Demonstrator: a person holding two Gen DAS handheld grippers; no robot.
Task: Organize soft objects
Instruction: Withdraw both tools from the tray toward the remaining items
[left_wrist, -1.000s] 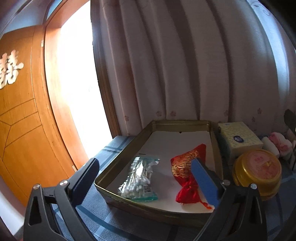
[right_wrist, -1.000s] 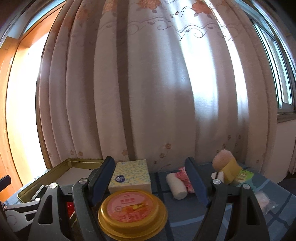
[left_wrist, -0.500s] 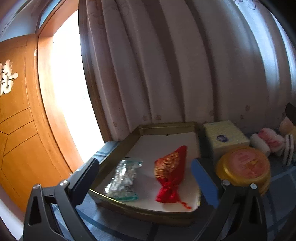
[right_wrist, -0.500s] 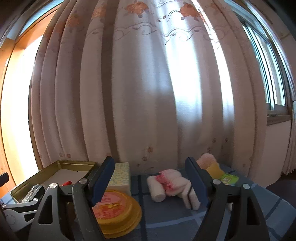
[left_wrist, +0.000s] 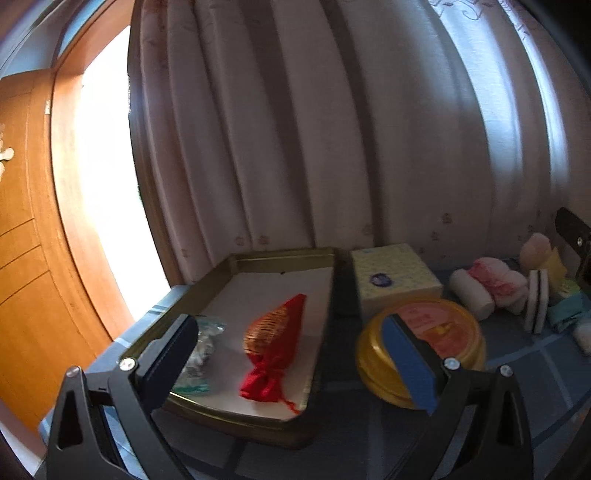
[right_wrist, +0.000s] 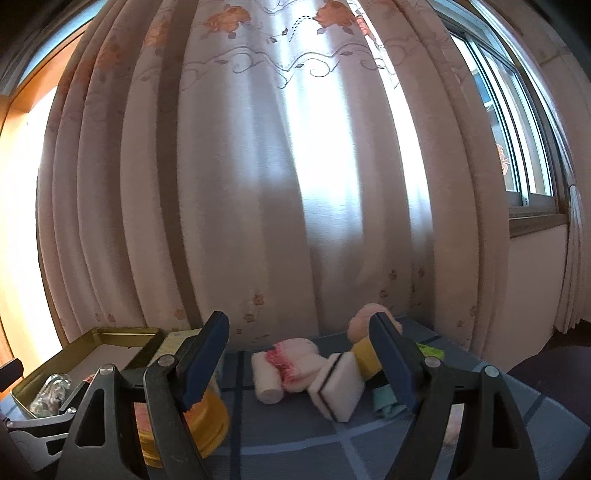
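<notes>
While both grippers hang above the blue table (right_wrist: 369, 443) with jaws spread and nothing between them, the left gripper (left_wrist: 291, 354) tilts slightly down over the tray (left_wrist: 280, 254) holding a red pouch (left_wrist: 273, 343) and a clear packet (left_wrist: 201, 347). Level, the right gripper (right_wrist: 299, 362) faces the soft things: a white roll (right_wrist: 266, 380), pink cloth (right_wrist: 295, 360) and sponge (right_wrist: 336, 387), right of the gold tin (left_wrist: 454, 332). Labels are unreadable.

In the tray (left_wrist: 325, 295) at my left lie a pouch (left_wrist: 275, 343) and a packet (left_wrist: 201, 350); right of it stands a box (left_wrist: 395, 277) behind a round tin (left_wrist: 443, 332), soft rolls (right_wrist: 288, 363) farther right.
</notes>
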